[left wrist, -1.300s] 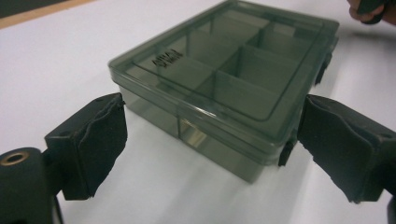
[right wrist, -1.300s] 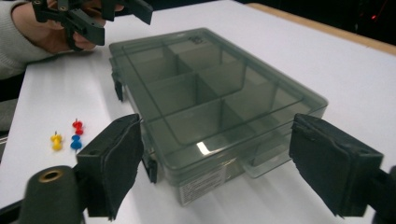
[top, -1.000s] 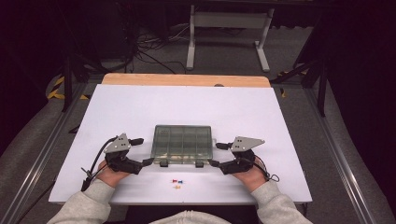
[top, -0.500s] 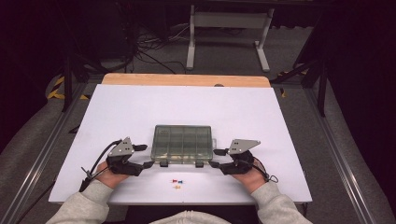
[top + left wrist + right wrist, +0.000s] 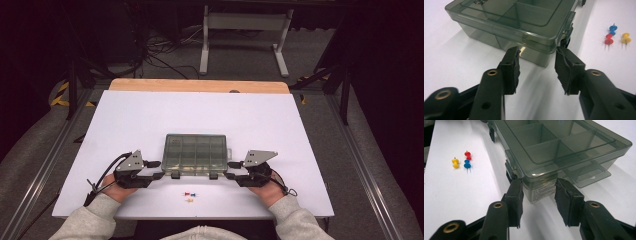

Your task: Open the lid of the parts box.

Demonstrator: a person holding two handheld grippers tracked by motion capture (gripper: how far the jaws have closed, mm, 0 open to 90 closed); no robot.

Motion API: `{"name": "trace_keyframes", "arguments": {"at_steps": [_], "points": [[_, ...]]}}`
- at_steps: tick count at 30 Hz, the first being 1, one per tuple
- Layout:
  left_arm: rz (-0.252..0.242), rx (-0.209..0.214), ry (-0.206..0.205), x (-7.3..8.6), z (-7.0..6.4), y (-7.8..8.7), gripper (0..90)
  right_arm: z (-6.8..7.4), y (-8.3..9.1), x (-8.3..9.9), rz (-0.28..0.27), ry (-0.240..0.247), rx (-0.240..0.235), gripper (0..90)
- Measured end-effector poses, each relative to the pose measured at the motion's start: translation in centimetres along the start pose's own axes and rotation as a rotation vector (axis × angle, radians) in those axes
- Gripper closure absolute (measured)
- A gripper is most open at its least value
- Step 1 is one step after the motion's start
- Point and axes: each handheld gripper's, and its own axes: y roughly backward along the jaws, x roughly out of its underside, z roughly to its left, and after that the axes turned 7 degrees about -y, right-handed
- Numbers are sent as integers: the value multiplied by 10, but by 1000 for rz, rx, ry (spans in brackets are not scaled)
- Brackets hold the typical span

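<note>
Both tools, left (image 5: 156, 170) and right (image 5: 231, 170), have jaws apart at the near corners of the closed compartment box (image 5: 196, 153) on the tabletop (image 5: 130, 120). Steady one corner, then work the front latches (image 5: 175, 175) gently, clear of the pushpins (image 5: 189, 195).

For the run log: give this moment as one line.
left gripper open at box left corner | right gripper open at right corner | lid closed | three pushpins loose on table

A lab or test room is showing here: a white surface (image 5: 150, 120) is sitting between metal rails (image 5: 40, 170), with tangled cables (image 5: 155, 52) and a metal stand (image 5: 245, 35) lying on grey floor behind.
</note>
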Motion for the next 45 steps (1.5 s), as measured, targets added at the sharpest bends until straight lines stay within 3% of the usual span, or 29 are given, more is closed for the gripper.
{"name": "trace_keyframes", "arguments": {"at_steps": [4,21,45], "points": [[-12,0,-11,-1,-2,2,634,0,0,0,2,1,2,592],[-26,-8,-23,-2,-3,2,670,3,2,-2,-15,-5,4,640],[-206,6,88,-7,2,13,667,2,14,-13,-135,-42,2,661]]}}
